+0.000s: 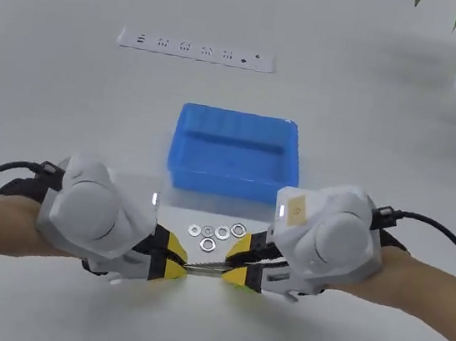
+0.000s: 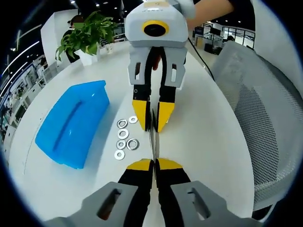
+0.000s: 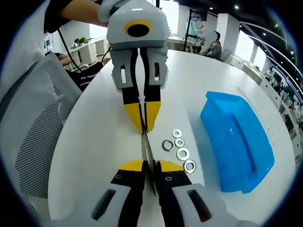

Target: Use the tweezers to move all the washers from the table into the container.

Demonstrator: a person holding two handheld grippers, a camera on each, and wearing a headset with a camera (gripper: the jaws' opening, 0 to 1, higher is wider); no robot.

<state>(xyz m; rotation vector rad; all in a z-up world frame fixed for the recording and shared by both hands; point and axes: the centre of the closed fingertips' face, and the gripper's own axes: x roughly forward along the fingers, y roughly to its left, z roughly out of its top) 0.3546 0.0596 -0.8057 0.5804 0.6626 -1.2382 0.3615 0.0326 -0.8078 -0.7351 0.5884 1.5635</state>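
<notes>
Head view, reading across: the left claw [image 1: 169, 257] has its yellow-tipped jaws pressed together on one end of the tweezers [image 1: 205, 268]. The tweezers lie low over the bench [image 1: 363, 104], their long axis running side to side from one claw to the other. The right claw [image 1: 238, 261] is closed on the opposite end, so both grip the same tool at once (which end carries the fine tips I cannot tell).

Just past the middle of the tweezers, on their far side, five washers [image 1: 216, 233] sit flat on the bench in a loose slanting row. The last of them lies close beside the right claw. Further on stands the blue container [image 1: 230, 184], its near wall roughly parallel to the tweezers, and I see no washer inside it.

Right gripper view agrees. The tweezers [image 3: 147, 144] run straight ahead from the right claw [image 3: 149, 165] into the left claw [image 3: 143, 116]. The washers [image 3: 179, 146] lie off to one side of that line, with the container [image 3: 239, 142] beyond them.

So the tool lies crosswise to the washers instead of pointing at them (that is the catch). My guess is that one claw must let go so the other can swing the tips round toward the row. The right claw is the nearer of the two.
</notes>
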